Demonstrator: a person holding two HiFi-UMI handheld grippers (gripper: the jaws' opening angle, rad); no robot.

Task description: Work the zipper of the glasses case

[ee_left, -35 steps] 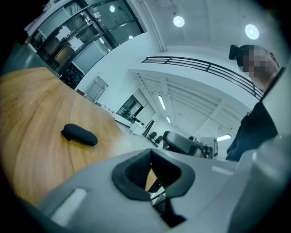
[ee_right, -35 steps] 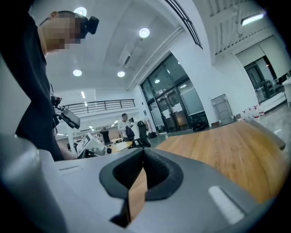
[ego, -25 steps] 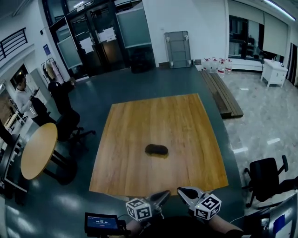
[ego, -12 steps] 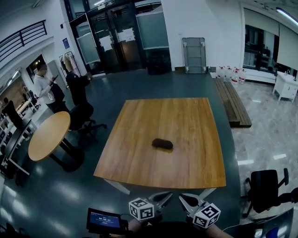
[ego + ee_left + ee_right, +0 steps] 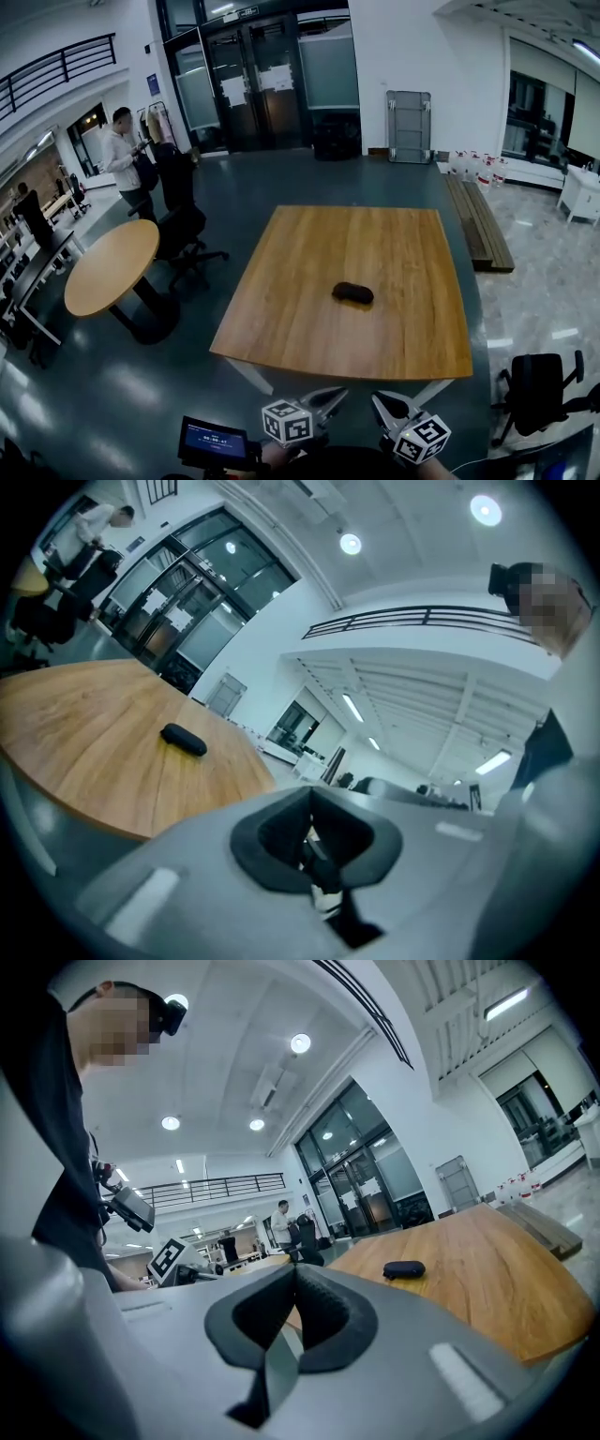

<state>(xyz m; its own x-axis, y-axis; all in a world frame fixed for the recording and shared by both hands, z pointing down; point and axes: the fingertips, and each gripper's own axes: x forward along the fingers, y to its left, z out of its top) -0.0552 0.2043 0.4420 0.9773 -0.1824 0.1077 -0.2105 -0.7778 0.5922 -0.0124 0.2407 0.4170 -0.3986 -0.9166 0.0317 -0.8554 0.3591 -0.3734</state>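
The glasses case [image 5: 352,292] is a small dark oval pouch lying near the middle of the square wooden table [image 5: 300,319]. Both grippers are held side by side at the bottom of the head view, short of the table's near edge and well apart from the case. My left gripper [image 5: 335,394] is shut and holds nothing. My right gripper [image 5: 377,397] is shut and empty too. The left gripper view shows the case [image 5: 183,739] far off on the tabletop beyond its closed jaws. In the right gripper view the case [image 5: 404,1268] lies ahead and to the right.
A round wooden table [image 5: 108,267] and dark office chairs [image 5: 192,234] stand at the left, with a person [image 5: 122,150] beyond them. Another chair [image 5: 544,380] is at the lower right. Long wooden planks [image 5: 487,225] lie on the floor right of the table. A small screen [image 5: 214,441] sits by my left hand.
The table and case have shifted right and slightly down in the head view as the viewpoint moved. Both grippers stay shut at the bottom edge. The person at the left has walked on.
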